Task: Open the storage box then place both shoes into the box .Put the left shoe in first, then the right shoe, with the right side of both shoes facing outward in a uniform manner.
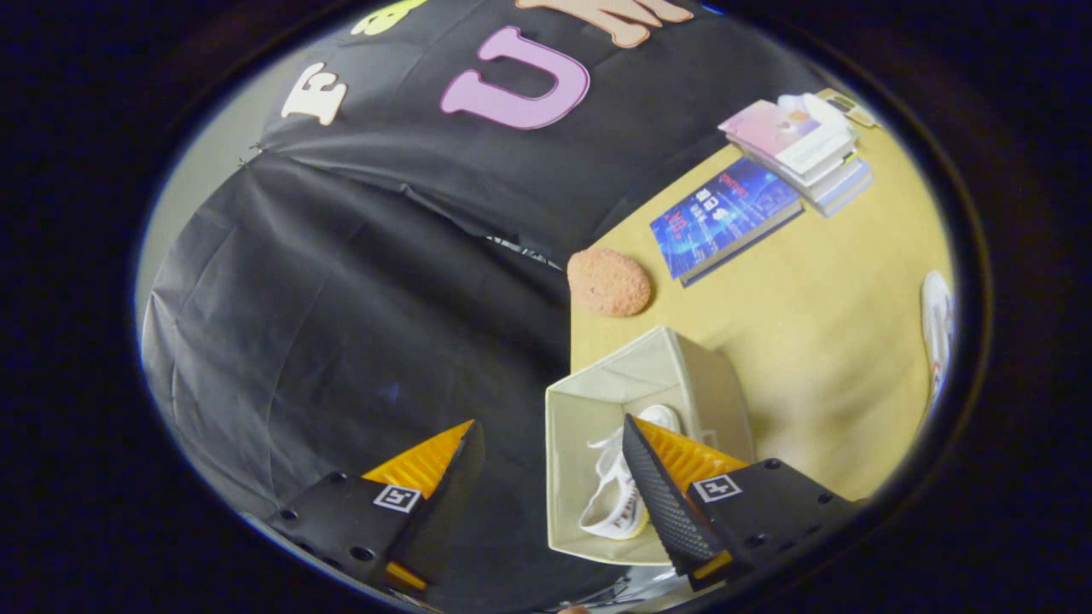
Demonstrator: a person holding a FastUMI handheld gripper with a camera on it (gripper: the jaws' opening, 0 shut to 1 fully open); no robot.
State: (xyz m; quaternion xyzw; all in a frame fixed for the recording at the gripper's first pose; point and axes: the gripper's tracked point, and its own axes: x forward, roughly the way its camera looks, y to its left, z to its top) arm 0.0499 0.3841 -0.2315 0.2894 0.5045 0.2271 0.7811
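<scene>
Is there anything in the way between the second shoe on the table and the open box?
Nothing visible blocks it. The second shoe lies on bare table beyond the box, which already holds one shoe. The open, empty gripper hangs by the box.

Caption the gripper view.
Open gripper above box holding one shoe; second shoe lies apart on table.
</scene>
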